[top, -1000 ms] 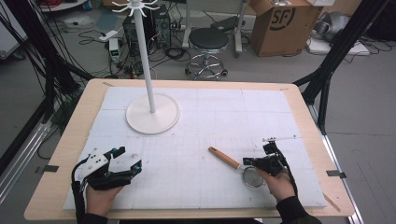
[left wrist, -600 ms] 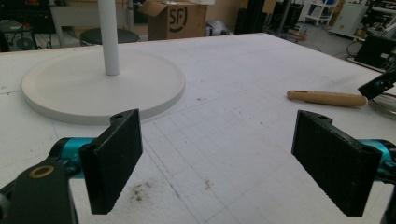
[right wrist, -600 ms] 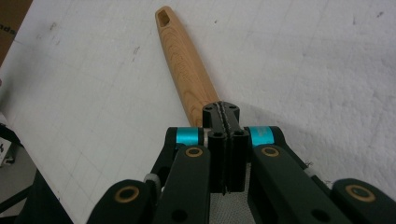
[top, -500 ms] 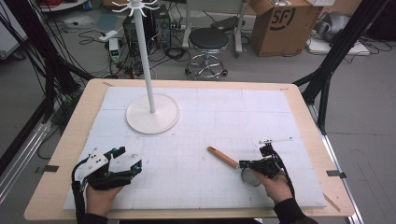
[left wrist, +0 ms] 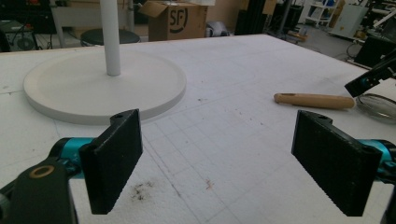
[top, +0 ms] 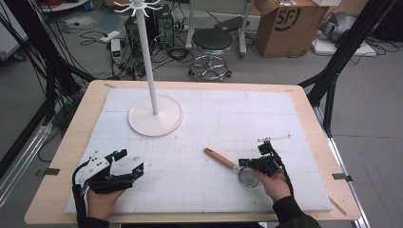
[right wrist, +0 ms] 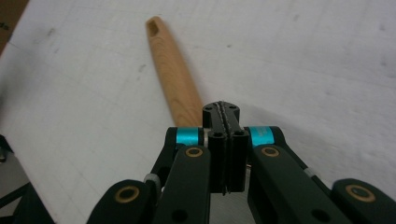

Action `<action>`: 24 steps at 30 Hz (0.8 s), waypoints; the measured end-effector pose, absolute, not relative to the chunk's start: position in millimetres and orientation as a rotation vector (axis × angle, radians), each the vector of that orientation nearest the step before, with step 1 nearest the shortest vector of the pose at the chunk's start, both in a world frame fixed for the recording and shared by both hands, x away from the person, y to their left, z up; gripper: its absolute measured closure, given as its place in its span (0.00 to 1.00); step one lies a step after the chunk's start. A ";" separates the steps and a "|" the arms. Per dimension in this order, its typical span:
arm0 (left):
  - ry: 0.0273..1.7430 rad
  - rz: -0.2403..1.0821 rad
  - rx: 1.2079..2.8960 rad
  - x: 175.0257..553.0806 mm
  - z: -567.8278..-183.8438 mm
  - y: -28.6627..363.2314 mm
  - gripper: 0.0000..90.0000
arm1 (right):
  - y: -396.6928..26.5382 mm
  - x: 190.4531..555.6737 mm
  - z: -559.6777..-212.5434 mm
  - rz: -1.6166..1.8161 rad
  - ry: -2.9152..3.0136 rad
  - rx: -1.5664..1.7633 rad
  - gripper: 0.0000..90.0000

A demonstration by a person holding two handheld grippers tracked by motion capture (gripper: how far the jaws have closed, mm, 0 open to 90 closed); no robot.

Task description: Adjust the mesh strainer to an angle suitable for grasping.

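Observation:
A small strainer lies on the white mat at the front right, with a wooden handle point(top: 219, 159) and a round mesh bowl point(top: 248, 177). My right gripper point(top: 243, 163) is shut where the handle meets the bowl. In the right gripper view the jaws point(right wrist: 222, 109) are pressed together on a thin metal edge. The handle point(right wrist: 173, 74) runs away from them. My left gripper point(top: 130, 160) rests at the front left, open and holding nothing. Between its wide-apart jaws point(left wrist: 233, 163) I see the mat, with the handle point(left wrist: 313, 100) farther off.
A white stand with a round base point(top: 155, 116) and a tall pole point(top: 147, 57) rises at the back left of the mat. The wooden table edge point(top: 328, 142) frames the mat. A stool point(top: 212, 42) and a cardboard box point(top: 285, 23) stand on the floor beyond.
My right gripper has slid a little to the left and closed in at the handle end, and the strainer has shifted slightly left with it. The left gripper has stayed put.

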State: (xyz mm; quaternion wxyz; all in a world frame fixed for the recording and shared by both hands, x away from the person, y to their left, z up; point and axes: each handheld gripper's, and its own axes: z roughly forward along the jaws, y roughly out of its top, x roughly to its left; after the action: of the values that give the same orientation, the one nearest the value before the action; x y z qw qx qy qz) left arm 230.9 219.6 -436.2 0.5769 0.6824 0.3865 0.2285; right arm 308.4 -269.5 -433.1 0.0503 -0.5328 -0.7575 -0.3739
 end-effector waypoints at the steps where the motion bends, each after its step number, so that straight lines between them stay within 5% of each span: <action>1: 0.905 0.535 1.598 230.8 -436.1 219.6 0.19 | -272.7 308.7 -433.9 -1.133 -2.304 -1.637 1.00; 11: 0.904 0.536 1.604 231.1 -436.2 218.2 0.19 | -313.3 303.3 -443.9 -1.139 -2.240 -1.732 1.00; 24: 0.905 0.537 1.604 231.1 -436.2 218.0 0.19 | -300.0 292.5 -437.3 -1.133 -2.287 -1.668 1.00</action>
State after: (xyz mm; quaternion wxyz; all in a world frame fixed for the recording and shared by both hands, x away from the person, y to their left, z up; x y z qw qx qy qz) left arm 231.1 218.0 -436.2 0.5742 0.6846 0.3862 0.2290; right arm 292.5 -300.0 -437.3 0.0461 -0.5464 -0.7493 -0.3713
